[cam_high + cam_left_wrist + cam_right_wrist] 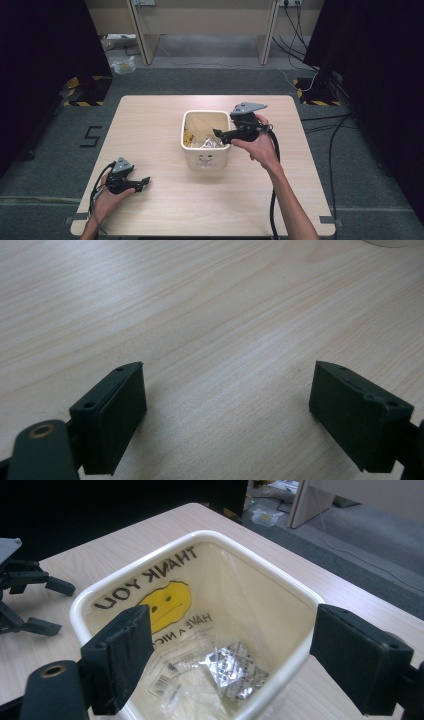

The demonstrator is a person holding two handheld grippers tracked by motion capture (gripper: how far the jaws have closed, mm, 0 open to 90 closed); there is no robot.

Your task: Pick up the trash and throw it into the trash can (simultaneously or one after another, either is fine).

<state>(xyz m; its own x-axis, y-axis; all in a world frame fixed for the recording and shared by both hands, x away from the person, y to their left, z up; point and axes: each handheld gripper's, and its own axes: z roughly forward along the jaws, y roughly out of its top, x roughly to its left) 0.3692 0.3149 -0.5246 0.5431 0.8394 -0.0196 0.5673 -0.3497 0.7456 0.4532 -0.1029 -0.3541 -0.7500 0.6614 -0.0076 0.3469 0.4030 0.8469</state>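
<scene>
Cream plastic forms the small waste bin [205, 159] at the middle of the pale wood table [165, 112], and a clear bag printed with a yellow smiley and "THANK YOU" [160, 587] lines its inside. At the bottom of the bin lies a crumpled clear wrapper with a silvery blister-like sheet [227, 670], so the litter appears already dropped in. The right claw [218, 135] hovers over the bin's right rim, jaws spread wide and gripping nothing, with the rim [295, 592] between them in the right gripper view. The left claw [146, 181] rests low on the table well to the left and in front of the bin, jaws likewise wide apart and empty over bare wood. I judge the work late: what seems left is handling the liner or drawing back from the bin.
</scene>
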